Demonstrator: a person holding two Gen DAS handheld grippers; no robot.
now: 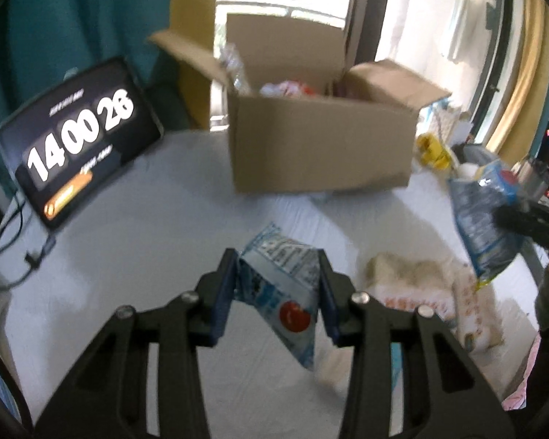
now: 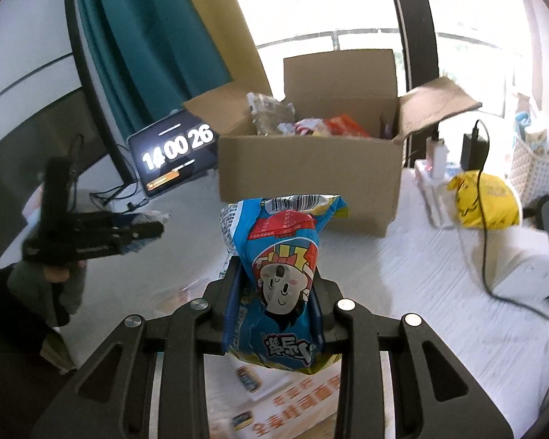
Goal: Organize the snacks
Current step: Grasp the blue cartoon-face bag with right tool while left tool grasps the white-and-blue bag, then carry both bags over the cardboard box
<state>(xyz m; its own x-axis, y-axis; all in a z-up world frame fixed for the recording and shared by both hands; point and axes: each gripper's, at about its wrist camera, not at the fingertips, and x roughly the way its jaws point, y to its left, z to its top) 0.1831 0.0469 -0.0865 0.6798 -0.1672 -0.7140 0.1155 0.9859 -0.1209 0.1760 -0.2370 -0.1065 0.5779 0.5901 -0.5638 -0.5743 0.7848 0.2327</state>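
My left gripper is shut on a pale blue snack packet with a red dot, held above the white table. My right gripper is shut on a blue cartoon-face snack bag, also held in the air. An open cardboard box stands ahead at the table's far side, with several snack packets inside. The right gripper with its blue bag shows in the left wrist view; the left gripper shows in the right wrist view.
A tablet clock leans at the left with cables beside it. White and orange snack bags lie on the table at right. A yellow bag, chargers and a white basket sit at the far right.
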